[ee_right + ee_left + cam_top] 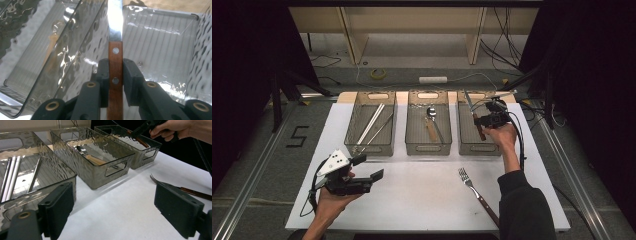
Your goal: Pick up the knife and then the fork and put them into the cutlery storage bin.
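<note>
Two grippers: right gripper (115,75) clamped on knife (115,60) handle, blade ahead over right bin (160,40); left gripper (113,207) wide open, empty, fork (175,187) beyond its right jaw.

A lab or recording studio, this one, not a home; black curtains hang on both sides; loose cables (504,35) trail over the grey floor (252,150), which bears a taped figure five (298,136); the white-topped desk (422,200) stands between metal rails (249,185); a roll of yellow tape (378,73) lies behind.
</note>
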### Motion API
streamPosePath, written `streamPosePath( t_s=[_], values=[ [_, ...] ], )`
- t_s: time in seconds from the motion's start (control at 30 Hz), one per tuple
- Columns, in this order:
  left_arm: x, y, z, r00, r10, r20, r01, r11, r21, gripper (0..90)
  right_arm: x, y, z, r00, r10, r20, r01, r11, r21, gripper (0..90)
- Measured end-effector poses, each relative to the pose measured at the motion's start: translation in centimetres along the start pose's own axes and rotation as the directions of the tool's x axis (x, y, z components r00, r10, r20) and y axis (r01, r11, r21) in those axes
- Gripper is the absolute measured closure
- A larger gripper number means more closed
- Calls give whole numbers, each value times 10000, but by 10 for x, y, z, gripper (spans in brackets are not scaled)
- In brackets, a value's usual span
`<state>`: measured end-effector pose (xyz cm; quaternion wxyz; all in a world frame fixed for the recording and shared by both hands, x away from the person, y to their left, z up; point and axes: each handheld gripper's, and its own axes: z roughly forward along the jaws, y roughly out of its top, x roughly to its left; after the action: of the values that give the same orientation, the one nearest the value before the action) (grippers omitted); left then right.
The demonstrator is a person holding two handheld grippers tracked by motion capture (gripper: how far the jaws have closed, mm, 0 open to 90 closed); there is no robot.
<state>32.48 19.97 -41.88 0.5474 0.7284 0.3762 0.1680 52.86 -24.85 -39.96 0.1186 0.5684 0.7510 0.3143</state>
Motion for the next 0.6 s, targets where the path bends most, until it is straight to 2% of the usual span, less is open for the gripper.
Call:
streamPosePath(
  t_s=[0.1,0.17,0.47,0.5,0.53,0.6],
  values=[
    [0,0,0,10000,35,16,-35,10000,25,157,1,0,3,10000,-31,27,31,10000,17,770],
    [0,0,0,10000,31,16,-31,10000,28,157,2,0,4,9999,128,-4,-128,9999,55,770],
    [0,0,0,10000,37,18,-37,10000,39,157,6,-1,14,9995,316,35,-317,9990,303,759],
    [0,0,-1,10000,47,24,-47,10000,24,157,6,-1,15,9992,397,73,-400,9984,390,740],
    [0,0,-1,10000,59,16,-59,10000,25,157,6,-1,17,9989,471,-35,-468,9977,485,685],
    [0,0,-1,10000,6,2,-6,10000,0,157,6,-1,17,9987,451,-233,-439,9977,508,641]
  ],
)
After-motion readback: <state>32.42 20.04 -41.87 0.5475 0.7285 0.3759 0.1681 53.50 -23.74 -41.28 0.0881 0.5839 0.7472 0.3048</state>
